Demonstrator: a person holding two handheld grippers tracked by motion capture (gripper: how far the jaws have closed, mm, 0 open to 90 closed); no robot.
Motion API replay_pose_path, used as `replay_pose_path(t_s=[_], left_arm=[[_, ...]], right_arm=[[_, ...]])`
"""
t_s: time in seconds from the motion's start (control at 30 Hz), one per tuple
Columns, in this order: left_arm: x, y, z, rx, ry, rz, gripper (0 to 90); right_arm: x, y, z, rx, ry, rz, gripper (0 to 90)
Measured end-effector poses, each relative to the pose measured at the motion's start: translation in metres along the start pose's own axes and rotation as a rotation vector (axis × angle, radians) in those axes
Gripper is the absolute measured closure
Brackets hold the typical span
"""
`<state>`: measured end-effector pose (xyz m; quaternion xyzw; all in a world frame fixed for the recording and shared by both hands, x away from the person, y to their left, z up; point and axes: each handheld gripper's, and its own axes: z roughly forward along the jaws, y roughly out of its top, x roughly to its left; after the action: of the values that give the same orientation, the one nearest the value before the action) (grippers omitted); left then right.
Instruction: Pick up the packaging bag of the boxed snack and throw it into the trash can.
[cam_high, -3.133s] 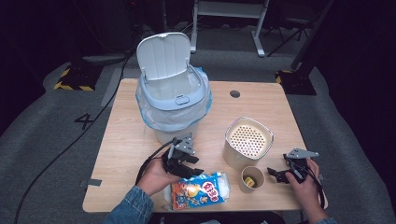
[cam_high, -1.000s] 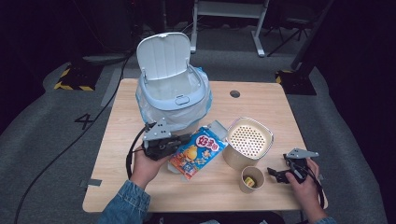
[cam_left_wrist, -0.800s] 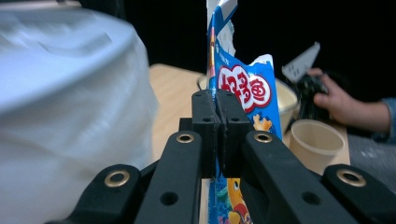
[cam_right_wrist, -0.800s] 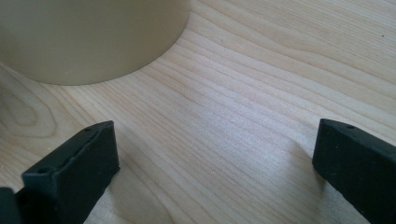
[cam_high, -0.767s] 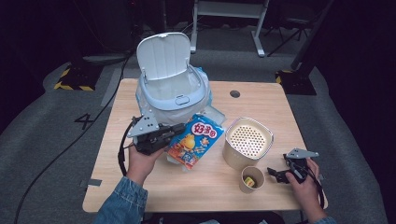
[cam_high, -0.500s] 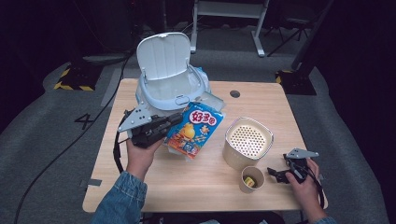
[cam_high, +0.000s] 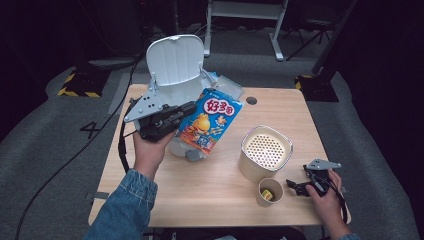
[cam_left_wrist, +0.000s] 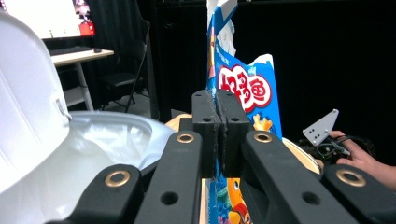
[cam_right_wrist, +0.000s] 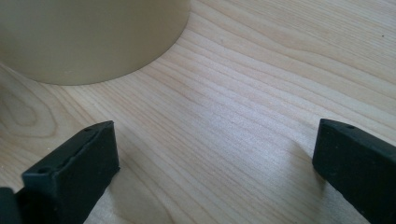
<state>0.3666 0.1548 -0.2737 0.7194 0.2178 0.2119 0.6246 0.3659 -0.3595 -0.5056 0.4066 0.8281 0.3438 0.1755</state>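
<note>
1. The room around you is dark, with grey floor and black curtains.
2. The wooden counter (cam_high: 220, 195) is big and mostly bare near you.
3. The white bin (cam_high: 175, 67) stands at the far left of the counter. Its lid is up and a plastic bag lines it.
4. A tan pot with a holey top (cam_high: 265, 159) sits near your right side, with a small paper cup (cam_high: 269, 191) just beside it.
5. Your left gripper (cam_high: 170, 120) is squeezed tight on the blue snack bag (cam_high: 209, 120). You hold the bag up in the air, just in front of the bin.
6. I think the pick-up is done. What is left is to move the bag over the bin and let go.
7. Your right gripper (cam_high: 299, 187) rests low on the counter, spread wide and holding nothing.
</note>
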Motion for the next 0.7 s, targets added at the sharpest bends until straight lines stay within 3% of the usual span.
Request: replay_pose_path(t_s=[0.23, 0.37, 0.47, 0.7], left_arm=[[0.001, 0.020, 0.002, -0.013, 0.017, 0.019, 87.9], [0.005, 0.029, 0.001, -0.034, 0.028, 0.009, 87.9], [0.004, 0.038, 0.001, -0.054, 0.065, 0.015, 87.9], [0.008, 0.057, -0.001, -0.092, 0.100, 0.013, 87.9]], right_arm=[[0.000, 0.000, 0.000, 0.000, 0.000, 0.000, 0.4], [0.000, 0.000, 0.000, 0.000, 0.000, 0.000, 0.4], [0.000, 0.000, 0.000, 0.000, 0.000, 0.000, 0.4], [0.000, 0.000, 0.000, 0.001, 0.000, 0.001, 0.4]])
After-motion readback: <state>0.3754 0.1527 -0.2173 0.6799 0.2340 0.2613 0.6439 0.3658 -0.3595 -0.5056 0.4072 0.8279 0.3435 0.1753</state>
